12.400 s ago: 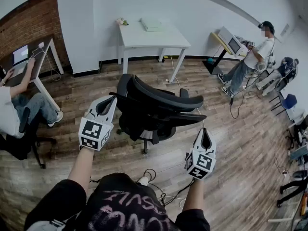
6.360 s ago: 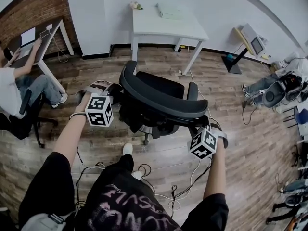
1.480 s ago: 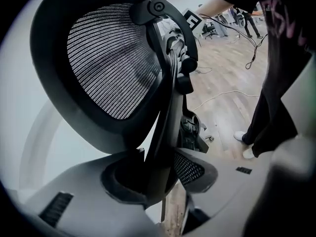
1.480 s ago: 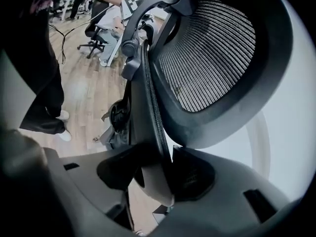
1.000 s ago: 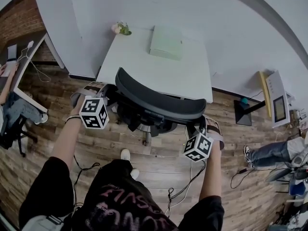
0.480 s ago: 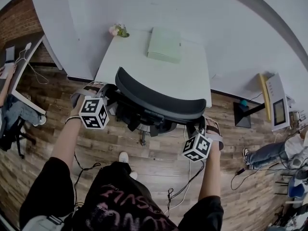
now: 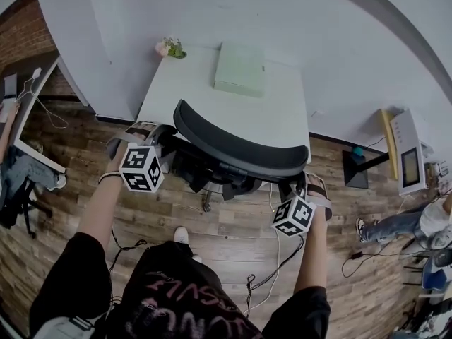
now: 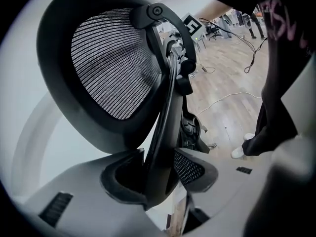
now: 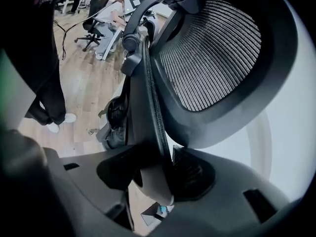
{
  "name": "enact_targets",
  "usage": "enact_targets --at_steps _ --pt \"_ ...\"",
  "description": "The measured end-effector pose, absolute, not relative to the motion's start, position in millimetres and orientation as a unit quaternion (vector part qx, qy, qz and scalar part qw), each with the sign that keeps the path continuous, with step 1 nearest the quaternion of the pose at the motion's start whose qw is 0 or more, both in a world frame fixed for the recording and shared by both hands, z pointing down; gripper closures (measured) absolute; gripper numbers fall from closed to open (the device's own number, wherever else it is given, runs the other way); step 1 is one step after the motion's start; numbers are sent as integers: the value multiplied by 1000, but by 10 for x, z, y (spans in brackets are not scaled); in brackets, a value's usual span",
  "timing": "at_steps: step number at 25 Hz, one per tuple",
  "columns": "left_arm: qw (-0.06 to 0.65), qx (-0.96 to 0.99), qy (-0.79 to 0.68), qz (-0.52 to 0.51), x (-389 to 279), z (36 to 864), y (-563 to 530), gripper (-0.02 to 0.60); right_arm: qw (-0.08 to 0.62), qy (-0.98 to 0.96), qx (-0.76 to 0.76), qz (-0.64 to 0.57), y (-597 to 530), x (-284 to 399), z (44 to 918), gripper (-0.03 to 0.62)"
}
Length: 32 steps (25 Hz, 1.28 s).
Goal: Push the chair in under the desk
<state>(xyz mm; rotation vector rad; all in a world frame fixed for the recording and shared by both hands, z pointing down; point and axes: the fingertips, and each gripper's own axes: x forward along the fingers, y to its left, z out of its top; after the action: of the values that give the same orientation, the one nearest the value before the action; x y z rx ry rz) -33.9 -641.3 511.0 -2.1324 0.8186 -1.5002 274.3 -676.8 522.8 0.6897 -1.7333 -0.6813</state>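
Floor: wooden planks (image 7: 233,221) are running up to a white wall (image 7: 212,13), where a white counter (image 7: 205,101) is standing.
Counter top: a pale green box (image 7: 240,69) is lying near the far edge, and flowers (image 7: 168,46) are sitting at the far left corner.
Chair: the black mesh chair (image 7: 240,150) is standing at the counter's near edge, with its backrest overlapping that edge and its seat not showing.
Left claw: the left claw (image 8: 158,174) is pinching the backrest's left rim.
Right claw: the right claw (image 9: 158,174) is pinching the backrest's right rim.
Cable: a cable (image 7: 282,254) is trailing over the floor beside a white shoe (image 7: 181,234).
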Motion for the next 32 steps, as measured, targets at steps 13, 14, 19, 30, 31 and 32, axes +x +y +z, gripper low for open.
enact_targets --at_steps 13,14,19,30,31,32 --pt "208 -766 289 -535 -142 5106 -6500 387 566 -714 292 -292 -7070 2932 5257 382" --pt "206 -765 290 -536 -127 5115 -6500 387 566 -715 288 -292 -7081 2946 5265 382" --pt "194 -757 307 -543 -66 5107 -6532 385 552 -724 278 -305 -7156 2996 5253 382" --pt "163 -740 346 -553 149 5124 -6516 377 537 -733 255 -331 -7308 3173 5255 384" --pt "160 -737 348 -556 154 5131 -6504 377 535 -733 255 -334 -7309 3176 5255 384" --pt "155 -734 350 -561 151 5137 -6493 377 534 -732 256 -336 -7310 3175 5256 384"
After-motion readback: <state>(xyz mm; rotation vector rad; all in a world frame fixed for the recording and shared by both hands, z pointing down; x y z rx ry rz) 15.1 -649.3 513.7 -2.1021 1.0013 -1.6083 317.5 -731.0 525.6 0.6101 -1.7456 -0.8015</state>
